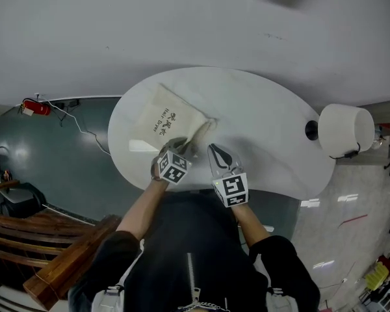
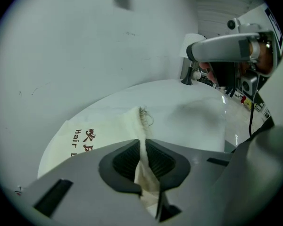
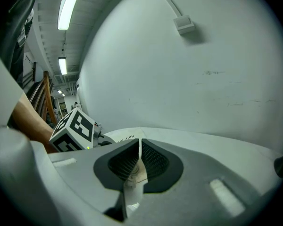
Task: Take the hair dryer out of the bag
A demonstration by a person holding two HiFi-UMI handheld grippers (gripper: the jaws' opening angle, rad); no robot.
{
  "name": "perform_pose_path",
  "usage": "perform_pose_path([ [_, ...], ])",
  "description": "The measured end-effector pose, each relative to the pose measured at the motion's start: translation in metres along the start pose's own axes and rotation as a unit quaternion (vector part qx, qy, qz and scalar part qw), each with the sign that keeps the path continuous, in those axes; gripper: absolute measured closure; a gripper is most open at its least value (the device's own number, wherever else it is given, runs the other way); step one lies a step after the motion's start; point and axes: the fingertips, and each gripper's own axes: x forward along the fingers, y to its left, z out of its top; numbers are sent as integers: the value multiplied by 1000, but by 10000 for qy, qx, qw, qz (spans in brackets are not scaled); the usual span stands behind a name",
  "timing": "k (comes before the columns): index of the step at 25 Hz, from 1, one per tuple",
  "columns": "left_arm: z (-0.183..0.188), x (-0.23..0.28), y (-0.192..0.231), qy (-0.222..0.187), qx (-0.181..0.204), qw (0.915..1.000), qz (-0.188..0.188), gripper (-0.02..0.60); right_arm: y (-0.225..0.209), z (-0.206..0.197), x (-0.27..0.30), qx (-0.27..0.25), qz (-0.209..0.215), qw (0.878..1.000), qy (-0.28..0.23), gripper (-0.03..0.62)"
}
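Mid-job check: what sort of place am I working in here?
Probably an indoor lab or workshop-like hall rather than a home: a white oval table carrying the cloth bag stands against a bare white wall, a red fire extinguisher sits nearby, and strip lights run overhead.

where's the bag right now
In the head view the cream bag lies left of centre on the white table, its gathered mouth pinched in the left gripper, with the right gripper beside it.

Our left gripper [image 1: 184,145] and right gripper [image 1: 216,151] sit side by side mid-frame, forearms reaching up-frame. Both have jaws pinched on bag [image 1: 161,117] cloth.
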Motion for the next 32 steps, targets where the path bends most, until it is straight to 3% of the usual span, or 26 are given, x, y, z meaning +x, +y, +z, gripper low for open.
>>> perform_pose_path([
  [21,16,-44,27,-386,-351,9985,136,545,34,-14,29,-257,393,9985,292,585],
  [32,15,-59,36,-448,-541,9973,213,545,45,-47,77,-779,917,9879,973,448],
])
